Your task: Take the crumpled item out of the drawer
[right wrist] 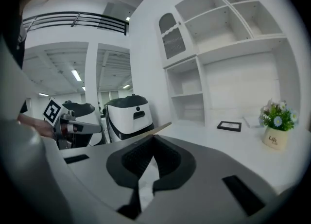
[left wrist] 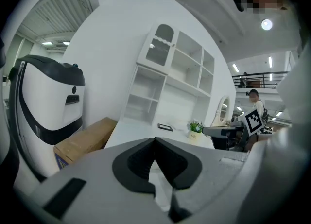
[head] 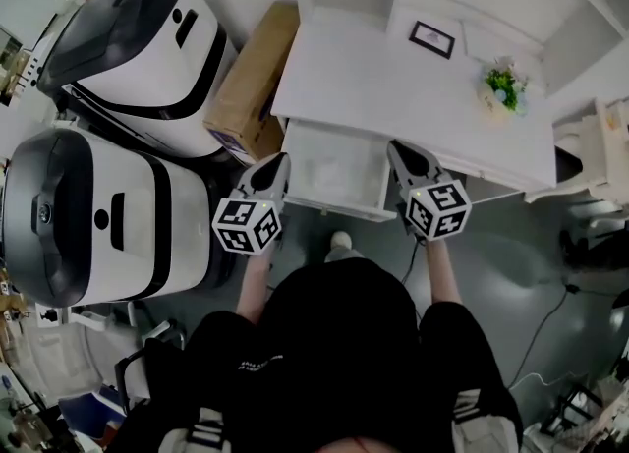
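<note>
Two big white-and-black machines [head: 128, 58] stand well off to the left of the left claw [head: 279, 159]. The white table [head: 373, 78] spreads out ahead of both claws, and a cardboard box [head: 251, 83] leans beside it, ahead-left of the left claw. The open drawer [head: 339, 207] sits between the left claw and the right claw [head: 395, 149], each poised at one of its front corners. Far ahead of the right claw are a picture frame [head: 432, 38] and a small potted plant [head: 501, 87].

Both claws are closed tip to tip, with nothing pinched in either. The crumpled item can't be made out in any view; what shows of the drawer floor looks bare and white.

The risks, as I judge them:
- A closed claw sent in would only shove the item deeper, so the jaws must part first.
- A pale item against the white drawer is easy to miss.
- Crumpled stuff is light and could slip out of a shallow pinch.
- A claw could also catch the drawer wall on the way in.
</note>
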